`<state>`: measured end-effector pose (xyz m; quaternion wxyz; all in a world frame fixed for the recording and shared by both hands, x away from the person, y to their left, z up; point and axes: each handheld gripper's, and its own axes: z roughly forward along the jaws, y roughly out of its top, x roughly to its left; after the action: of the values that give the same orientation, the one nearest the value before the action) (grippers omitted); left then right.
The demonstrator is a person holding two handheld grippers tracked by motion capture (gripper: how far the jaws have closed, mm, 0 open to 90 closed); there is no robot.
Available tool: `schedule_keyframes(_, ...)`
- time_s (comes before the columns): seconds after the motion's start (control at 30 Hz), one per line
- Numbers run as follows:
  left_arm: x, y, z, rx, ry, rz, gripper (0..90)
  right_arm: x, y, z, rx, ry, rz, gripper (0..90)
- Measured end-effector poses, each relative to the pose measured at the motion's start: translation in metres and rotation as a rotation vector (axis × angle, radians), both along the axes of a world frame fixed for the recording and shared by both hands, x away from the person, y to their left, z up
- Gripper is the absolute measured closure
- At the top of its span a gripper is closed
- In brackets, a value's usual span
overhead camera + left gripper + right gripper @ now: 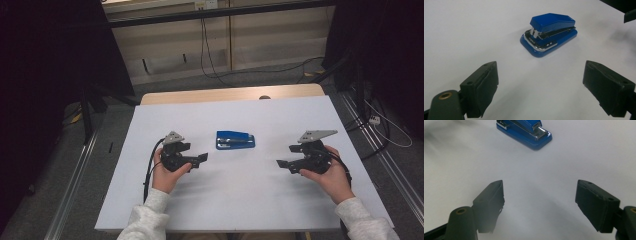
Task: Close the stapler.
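Both hands are on the table now, one pair of tongs either side of a small blue plastic stapler with a chrome metal staple rail [235, 140], which lies on the white tabletop [240, 200]. The left gripper [201, 158] sits to the stapler's left and a little nearer the person. The right gripper [281, 164] mirrors it from the other side, a bit farther off. Both point inward, toward each other.

Neither has anything. In the left gripper view the two black padded jaws stand wide, with bare white table between them and the stapler [549, 35] lying well ahead of the tips. Same in the right gripper view: jaws spread, nothing between, the stapler [525, 132] up ahead and slightly left of the gap. So both tongs are open and empty, and the stapler rests free and flat on its base between them.

Why this setup? It looks to me like a ready stance for coming in from both ends: one gripper could steady the body while the other works on it.

Now the heading. From above, the stapler's long axis runs left to right across the table, roughly along the line between the two grippers. In the left gripper view the broad rounded end, where the chrome curves round, faces that gripper and the body stretches away to the right. So each gripper faces one end of the stapler.
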<state>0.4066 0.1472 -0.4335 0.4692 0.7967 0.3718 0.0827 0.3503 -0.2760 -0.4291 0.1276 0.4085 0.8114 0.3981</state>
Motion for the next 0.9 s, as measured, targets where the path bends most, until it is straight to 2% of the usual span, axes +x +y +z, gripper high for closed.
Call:
schedule_keyframes(0.23, -0.014, 0.016, 0.003, 0.002, -0.02, 0.006, 12.1, -0.013, -0.003, 0.002, 0.01, 0.005, 0.003, 19.8)
schedule_keyframes(0.47, -0.022, 0.028, 0.002, 0.002, -0.013, 0.009, 11.9, -0.022, -0.005, 0.004, 0.012, -0.005, 0.009, 18.7)
schedule_keyframes(0.9, -0.038, 0.049, 0.002, 0.001, -0.017, 0.018, 11.6, -0.036, -0.012, 0.003, 0.025, 0.007, 0.008, 17.5)
